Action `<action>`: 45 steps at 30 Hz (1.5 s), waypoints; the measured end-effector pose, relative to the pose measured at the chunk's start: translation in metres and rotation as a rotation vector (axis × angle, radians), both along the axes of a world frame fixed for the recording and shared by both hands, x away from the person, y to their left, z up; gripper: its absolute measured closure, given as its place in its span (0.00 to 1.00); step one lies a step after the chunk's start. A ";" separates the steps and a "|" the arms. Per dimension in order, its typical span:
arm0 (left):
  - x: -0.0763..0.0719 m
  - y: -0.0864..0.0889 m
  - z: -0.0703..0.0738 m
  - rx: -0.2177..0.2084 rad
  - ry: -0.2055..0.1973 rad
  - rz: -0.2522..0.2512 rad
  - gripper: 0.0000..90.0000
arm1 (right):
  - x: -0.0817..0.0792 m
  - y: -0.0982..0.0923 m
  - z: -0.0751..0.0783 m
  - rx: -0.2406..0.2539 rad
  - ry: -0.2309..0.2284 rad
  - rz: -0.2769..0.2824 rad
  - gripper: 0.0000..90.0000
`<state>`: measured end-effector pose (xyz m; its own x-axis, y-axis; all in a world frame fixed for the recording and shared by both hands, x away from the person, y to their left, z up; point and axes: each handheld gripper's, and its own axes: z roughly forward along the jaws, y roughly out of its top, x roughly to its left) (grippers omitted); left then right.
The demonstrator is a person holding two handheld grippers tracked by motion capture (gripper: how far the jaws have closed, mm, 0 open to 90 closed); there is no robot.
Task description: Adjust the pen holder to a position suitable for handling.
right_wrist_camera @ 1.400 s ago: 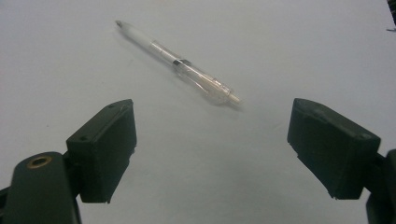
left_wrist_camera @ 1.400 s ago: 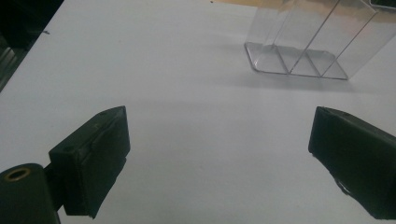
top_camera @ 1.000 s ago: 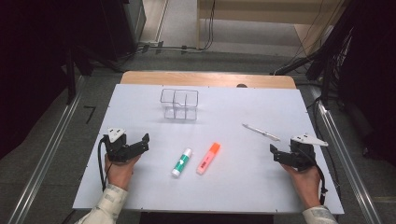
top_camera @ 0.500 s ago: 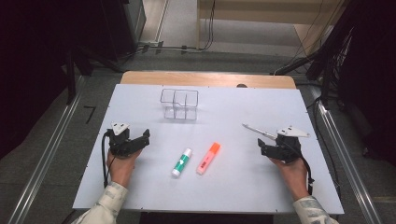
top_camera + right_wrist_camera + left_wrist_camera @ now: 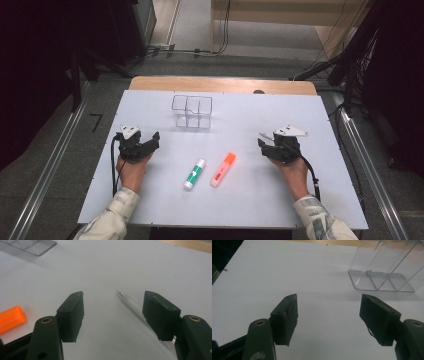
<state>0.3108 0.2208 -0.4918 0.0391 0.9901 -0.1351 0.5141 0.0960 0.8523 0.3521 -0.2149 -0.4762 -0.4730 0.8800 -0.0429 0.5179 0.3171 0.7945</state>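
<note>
Clear pen (image 5: pixel 130 302) lies on the sheet (image 5: pixel 240 200) between your right gripper (image 5: pixel 113 312)'s jaws, which have just been narrowing yet grasp nothing, so you seem mid-approach: lower, centre and squeeze, while your left gripper (image 5: pixel 329 315), likewise narrowing and unclenched, faces the organiser (image 5: pixel 387 267).
</note>
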 end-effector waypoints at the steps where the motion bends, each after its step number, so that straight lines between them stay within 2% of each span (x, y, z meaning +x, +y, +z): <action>1: 0.002 0.001 -0.001 -0.003 0.001 0.001 0.39 | 0.002 0.004 0.000 0.000 -0.003 0.005 0.42; 3: 0.005 0.001 0.001 0.004 0.013 -0.007 0.41 | 0.005 0.011 -0.001 0.008 -0.007 0.024 0.46; 7: 0.009 -0.001 0.007 0.020 -0.006 -0.010 0.45 | 0.011 0.022 -0.002 0.022 -0.005 0.044 0.53; 13: 0.021 -0.009 0.003 0.042 0.015 -0.019 0.54 | 0.021 0.038 -0.002 0.037 -0.004 0.062 0.61; 18: 0.038 -0.019 0.003 0.087 0.009 -0.028 0.66 | 0.030 0.056 -0.003 0.023 -0.022 0.088 0.68; 20: 0.043 -0.020 0.004 0.091 0.001 -0.023 0.72 | 0.034 0.065 -0.005 0.020 -0.016 0.100 0.72; 23: 0.051 -0.022 0.003 0.125 -0.010 -0.026 0.80 | 0.039 0.078 -0.007 0.010 -0.001 0.112 0.80; 25: 0.056 -0.023 0.002 0.115 -0.016 -0.030 0.88 | 0.043 0.087 -0.009 -0.001 0.008 0.120 0.85; 31: 0.070 -0.025 -0.001 0.084 -0.003 -0.048 0.99 | 0.054 0.105 -0.009 0.009 0.030 0.127 0.96; 34: 0.074 -0.027 -0.001 0.086 -0.019 -0.048 1.00 | 0.060 0.112 -0.009 0.032 0.037 0.121 0.98; 38: 0.082 -0.028 -0.001 0.085 -0.007 -0.052 1.00 | 0.070 0.122 -0.009 0.053 0.045 0.119 0.98; 40: 0.084 -0.030 0.000 0.081 -0.012 -0.056 1.00 | 0.074 0.128 -0.008 0.066 0.049 0.113 0.98; 45: 0.091 -0.034 -0.004 0.079 -0.012 -0.063 1.00 | 0.080 0.142 -0.005 0.065 0.044 0.114 0.98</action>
